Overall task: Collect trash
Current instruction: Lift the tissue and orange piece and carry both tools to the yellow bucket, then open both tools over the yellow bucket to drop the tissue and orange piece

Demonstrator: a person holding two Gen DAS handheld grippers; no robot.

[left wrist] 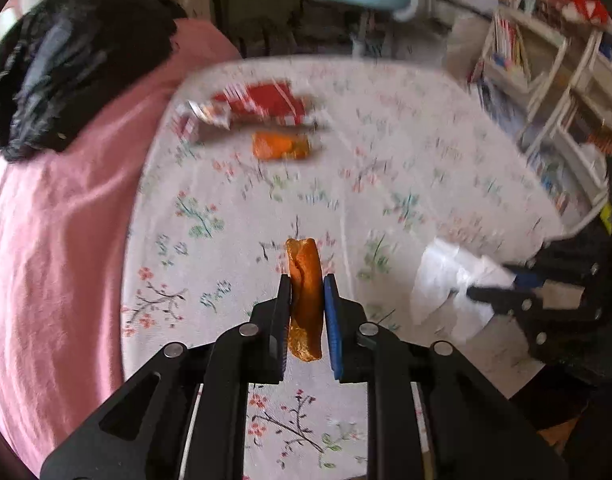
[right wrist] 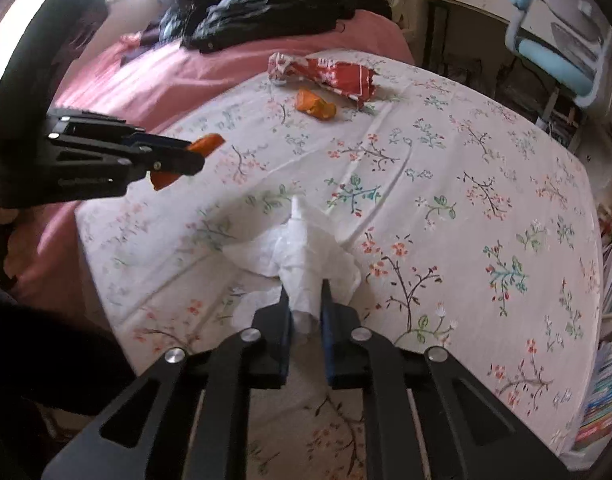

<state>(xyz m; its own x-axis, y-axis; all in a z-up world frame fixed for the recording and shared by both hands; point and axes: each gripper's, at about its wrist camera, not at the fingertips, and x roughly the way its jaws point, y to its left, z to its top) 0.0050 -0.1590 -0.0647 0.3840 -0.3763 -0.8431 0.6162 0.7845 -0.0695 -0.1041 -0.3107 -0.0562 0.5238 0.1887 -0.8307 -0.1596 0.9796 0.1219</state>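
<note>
Grippers both loaded. Left gripper (left wrist: 306, 280) is pinched nearly closed on an orange wrapper (left wrist: 304, 280), held upright between the pads, clear of the floral sheet (left wrist: 386, 152). Right gripper (right wrist: 304, 288) is clamped on a crumpled white tissue (right wrist: 297, 248), which trails toward 12 o'clock, low over the sheet. On the sheet at 12 o'clock: red snack bag (right wrist: 326, 74) with a second orange wrapper (right wrist: 314, 105) just beside it.
</note>
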